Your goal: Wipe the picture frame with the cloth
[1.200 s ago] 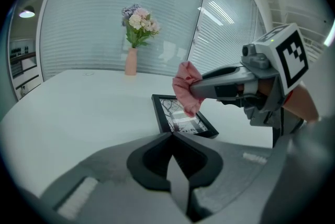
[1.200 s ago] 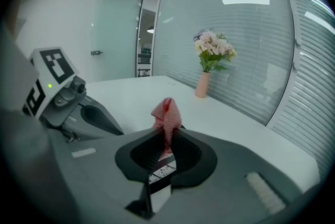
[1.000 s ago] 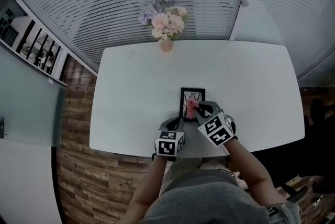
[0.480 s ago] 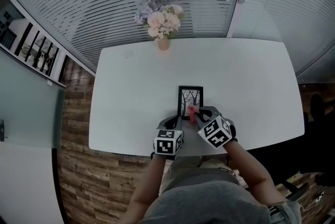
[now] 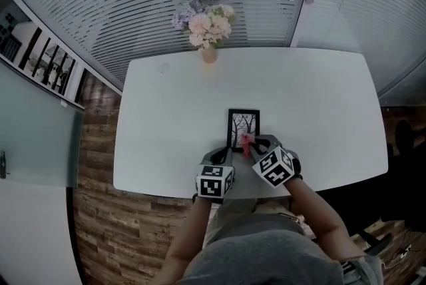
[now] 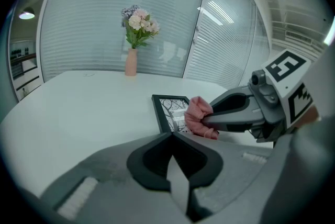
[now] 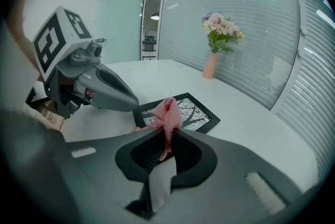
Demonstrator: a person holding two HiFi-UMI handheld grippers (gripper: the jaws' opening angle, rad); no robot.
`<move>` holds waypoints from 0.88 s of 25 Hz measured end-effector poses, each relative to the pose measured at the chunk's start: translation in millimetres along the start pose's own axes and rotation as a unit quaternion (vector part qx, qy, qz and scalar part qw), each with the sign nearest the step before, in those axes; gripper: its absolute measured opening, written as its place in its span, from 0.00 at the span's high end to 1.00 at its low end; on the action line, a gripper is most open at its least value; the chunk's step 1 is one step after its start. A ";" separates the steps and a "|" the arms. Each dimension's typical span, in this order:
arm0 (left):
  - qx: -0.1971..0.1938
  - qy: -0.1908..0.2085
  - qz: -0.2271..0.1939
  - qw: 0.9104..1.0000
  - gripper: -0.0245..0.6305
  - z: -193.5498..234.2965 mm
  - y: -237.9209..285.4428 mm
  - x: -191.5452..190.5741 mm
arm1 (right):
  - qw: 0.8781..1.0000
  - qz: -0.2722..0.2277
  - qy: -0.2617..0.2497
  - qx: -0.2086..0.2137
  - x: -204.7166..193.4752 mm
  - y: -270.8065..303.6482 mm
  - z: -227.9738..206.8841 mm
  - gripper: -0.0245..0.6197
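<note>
A black picture frame (image 5: 243,126) with a bare-tree print lies flat on the white table (image 5: 166,117), near its front edge. My right gripper (image 5: 250,144) is shut on a pink cloth (image 5: 245,142), which rests on the frame's near part. In the right gripper view the cloth (image 7: 167,113) sticks up from between the jaws, over the frame (image 7: 196,113). My left gripper (image 5: 224,154) is shut, its tip at the frame's near left corner. In the left gripper view the frame (image 6: 168,109), the cloth (image 6: 197,116) and the right gripper (image 6: 205,121) lie just ahead.
A pink vase of pastel flowers (image 5: 206,24) stands at the table's far edge, in front of a wall of blinds. The table's front edge (image 5: 173,192) is close behind both grippers, with wooden floor (image 5: 100,224) below.
The right gripper has drawn the cloth a little toward the frame's near edge. The left gripper has stayed at the frame's corner.
</note>
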State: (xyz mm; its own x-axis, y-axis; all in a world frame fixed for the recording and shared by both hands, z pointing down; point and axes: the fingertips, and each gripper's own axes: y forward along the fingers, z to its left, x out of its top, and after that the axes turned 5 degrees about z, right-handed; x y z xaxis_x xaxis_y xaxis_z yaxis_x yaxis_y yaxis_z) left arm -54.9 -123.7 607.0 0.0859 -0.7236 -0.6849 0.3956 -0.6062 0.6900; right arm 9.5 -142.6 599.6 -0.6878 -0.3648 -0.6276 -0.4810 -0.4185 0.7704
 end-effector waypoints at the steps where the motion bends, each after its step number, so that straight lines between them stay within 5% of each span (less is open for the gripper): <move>1: 0.000 0.000 0.000 1.000 0.96 0.2 -0.1 0.0 | 1.000 0.000 -0.002 -0.001 0.7 0.8 -1.0 0.90; 22: -0.004 -0.004 0.003 1.000 0.96 1.4 0.0 -0.4 | 1.000 0.004 0.008 -0.012 13.9 18.3 -34.3 0.90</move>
State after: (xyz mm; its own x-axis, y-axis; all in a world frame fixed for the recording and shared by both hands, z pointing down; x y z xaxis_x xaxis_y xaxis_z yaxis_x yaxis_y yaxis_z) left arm -56.2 -123.9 607.6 0.0814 -0.7290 -0.6797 0.4027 -0.5997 0.6915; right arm 9.8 -183.8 601.1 -0.6831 -0.3810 -0.6231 -0.4618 -0.4356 0.7726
